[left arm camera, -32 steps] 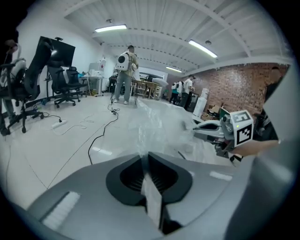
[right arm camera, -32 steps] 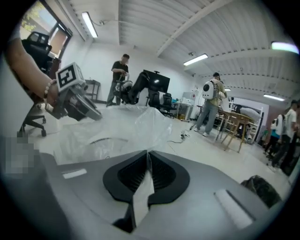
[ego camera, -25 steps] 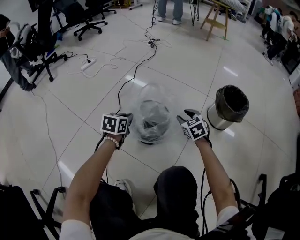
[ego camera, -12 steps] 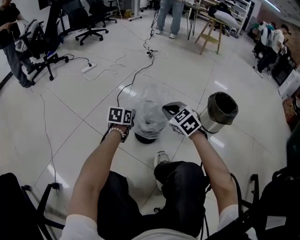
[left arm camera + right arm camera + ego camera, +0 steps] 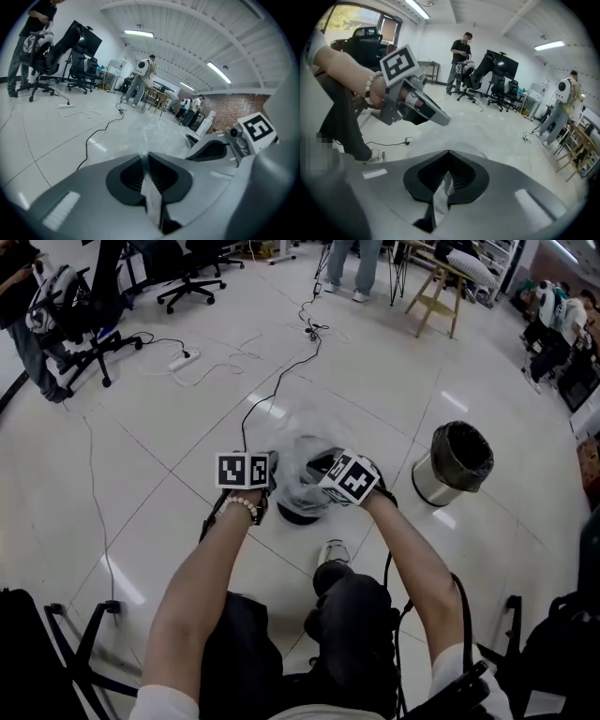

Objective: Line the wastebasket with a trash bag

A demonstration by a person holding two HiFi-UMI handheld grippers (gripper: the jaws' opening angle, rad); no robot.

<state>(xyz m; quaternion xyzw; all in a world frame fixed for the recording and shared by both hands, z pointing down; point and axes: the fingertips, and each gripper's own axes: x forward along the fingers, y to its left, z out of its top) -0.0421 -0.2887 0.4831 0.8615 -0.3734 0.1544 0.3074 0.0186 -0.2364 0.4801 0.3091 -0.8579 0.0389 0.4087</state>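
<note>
Trash bag [image 5: 298, 461] pinched between fingers [image 5: 125, 179].

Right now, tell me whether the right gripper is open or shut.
Shut on the trash bag: the right gripper has jaws together, clear film pinched between.

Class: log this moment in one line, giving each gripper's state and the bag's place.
left gripper: shut on clear trash bag | right gripper: shut on clear trash bag | bag: bunched above dark wastebasket
</note>
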